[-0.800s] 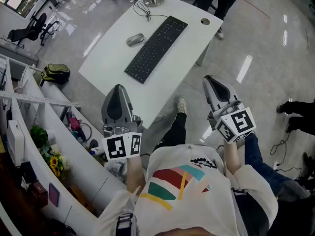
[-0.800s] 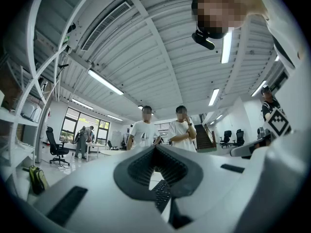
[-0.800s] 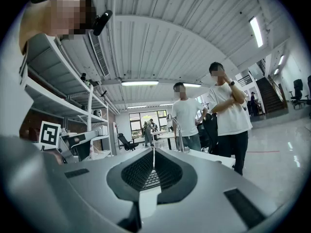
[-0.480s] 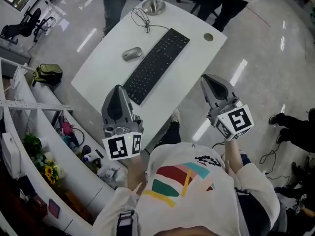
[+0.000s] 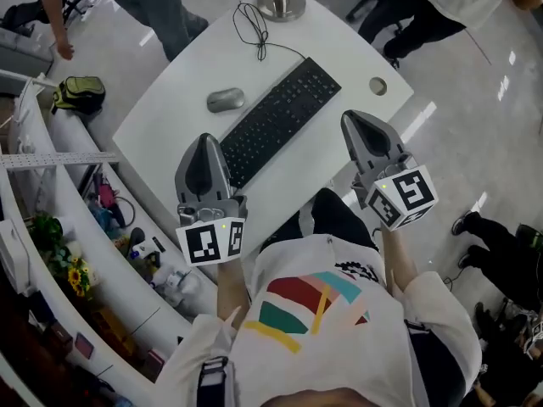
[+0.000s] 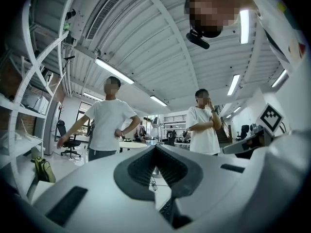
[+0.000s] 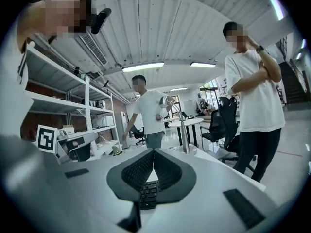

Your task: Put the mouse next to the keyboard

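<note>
Found mouse (image 5: 225, 100) lying on white desk (image 5: 170, 108), left of keyboard (image 5: 280, 119) in head view. Near the far half of it, parted by a strip of bare desktop. Untouched, and absent from both gripper views.

Read left gripper (image 5: 204, 142) as closed tip to tip, with nothing between. Same for right gripper (image 5: 349, 119): closed, empty, with keys in sight beyond the tip. Both held over near edge of desk, well apart from mouse.

Judged step: approach only, grasp not begun.

Possible failures:
1. Going in with jaws shut would shove mouse across slick desktop instead of taking it. Open before descent.
2. Pinching the smooth domed shell too high would likely squirt it out of the pads. Grip low on the flanks.
3. Coming in level could clip keyboard edge and skew it. Tilt down first.
4. Cable (image 5: 254, 25) looped at far end by lamp base (image 5: 282, 5). Cannot tell whether tied to mouse or keyboard. If to mouse, may drag or tug it back on release.
5. Setting down too tight risks landing on keys rather than beside them.
</note>
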`<state>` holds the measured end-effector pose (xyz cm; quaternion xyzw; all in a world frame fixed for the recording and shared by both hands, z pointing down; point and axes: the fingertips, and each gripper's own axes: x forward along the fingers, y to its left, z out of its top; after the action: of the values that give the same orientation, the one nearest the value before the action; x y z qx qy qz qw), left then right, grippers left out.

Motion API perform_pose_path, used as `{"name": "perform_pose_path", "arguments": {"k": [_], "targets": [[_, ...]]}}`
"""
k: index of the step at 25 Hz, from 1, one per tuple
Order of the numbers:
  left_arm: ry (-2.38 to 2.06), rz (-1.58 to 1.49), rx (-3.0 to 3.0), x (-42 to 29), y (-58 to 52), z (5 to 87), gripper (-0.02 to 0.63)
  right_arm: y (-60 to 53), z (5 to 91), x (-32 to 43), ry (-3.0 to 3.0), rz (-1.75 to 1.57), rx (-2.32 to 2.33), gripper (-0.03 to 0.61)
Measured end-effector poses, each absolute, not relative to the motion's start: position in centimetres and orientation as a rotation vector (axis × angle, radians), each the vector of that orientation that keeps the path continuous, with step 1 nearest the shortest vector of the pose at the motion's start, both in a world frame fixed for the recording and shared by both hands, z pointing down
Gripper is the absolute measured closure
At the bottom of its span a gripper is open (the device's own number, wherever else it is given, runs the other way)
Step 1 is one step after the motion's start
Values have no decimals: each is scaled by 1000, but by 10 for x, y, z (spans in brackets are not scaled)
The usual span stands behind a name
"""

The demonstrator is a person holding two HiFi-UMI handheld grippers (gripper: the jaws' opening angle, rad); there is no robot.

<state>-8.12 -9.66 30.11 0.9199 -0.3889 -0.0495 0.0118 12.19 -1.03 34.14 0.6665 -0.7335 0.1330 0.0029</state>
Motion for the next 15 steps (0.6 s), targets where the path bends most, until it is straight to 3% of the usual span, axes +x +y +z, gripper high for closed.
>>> {"name": "perform_pose_path", "arguments": {"k": [7, 13, 14, 15], "targets": [[-1361, -109, 2817, -43, -96, 291, 569, -44, 358, 138, -2459, 521, 1827, 568], [-1511, -73, 2720, -48, -104, 297, 569, -87, 351, 108, -2663, 499, 1461, 566], [-1531, -67, 2697, -52, -106, 300, 569, -97, 349, 102, -2674, 448, 1436, 554], [-1544, -61, 2679, -56, -108, 303, 568, -108, 348, 94, -2671, 378, 1410, 439]]}}
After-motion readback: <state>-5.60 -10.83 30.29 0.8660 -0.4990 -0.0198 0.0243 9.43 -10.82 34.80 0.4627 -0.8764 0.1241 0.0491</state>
